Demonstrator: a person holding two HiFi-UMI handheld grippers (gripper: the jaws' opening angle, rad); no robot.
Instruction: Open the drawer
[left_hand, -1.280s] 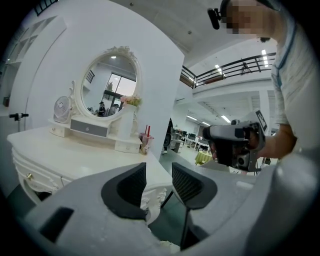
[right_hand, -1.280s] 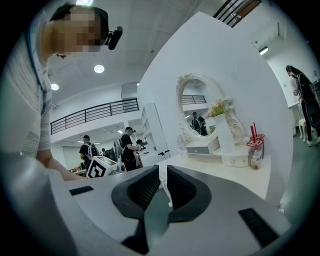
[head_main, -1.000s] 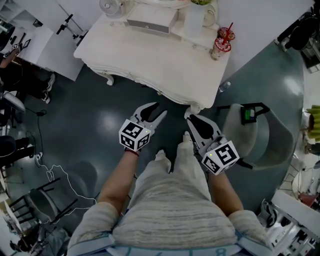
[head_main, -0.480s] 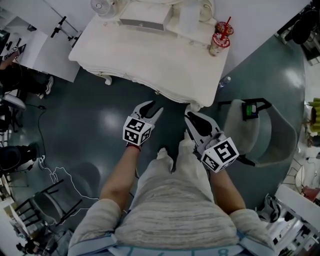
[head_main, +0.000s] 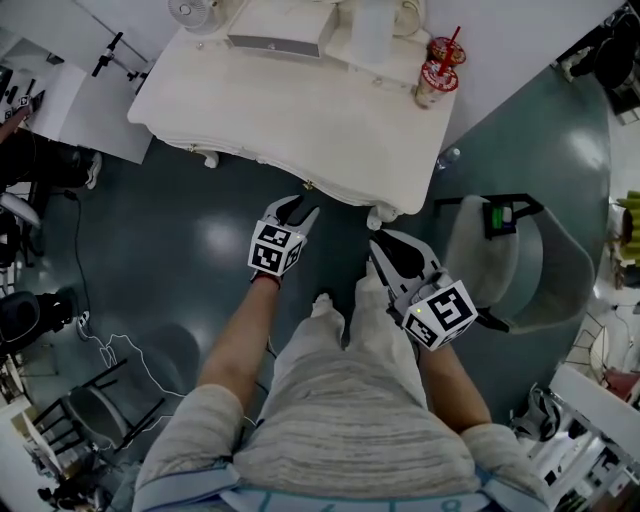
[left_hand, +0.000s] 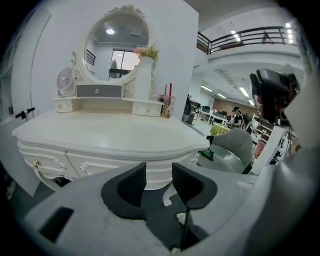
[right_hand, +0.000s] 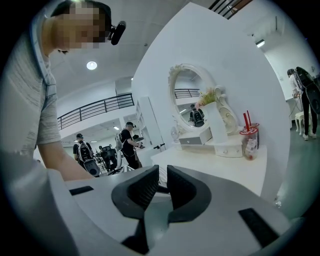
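The white dressing table (head_main: 300, 110) fills the top of the head view; its front drawers are hidden under the tabletop edge there. In the left gripper view a carved drawer front (left_hand: 47, 165) with a gold knob (left_hand: 35, 163) shows at lower left, and a second drawer front (left_hand: 102, 162) sits beside it. My left gripper (head_main: 298, 207) (left_hand: 159, 172) is open and empty, close below the table's front edge. My right gripper (head_main: 383, 240) (right_hand: 162, 175) hangs lower and further back, near the table's right corner. Its jaws stand only a narrow gap apart and hold nothing.
On the tabletop stand an oval mirror (left_hand: 117, 47), a small fan (left_hand: 65, 80), a grey-fronted little drawer (left_hand: 98, 90) and a red-straw cup (head_main: 435, 80). A grey chair (head_main: 520, 265) stands at the right. Cables (head_main: 110, 350) lie on the dark floor at left.
My left gripper has moved forward, up to the table's front edge. The right gripper has barely moved.
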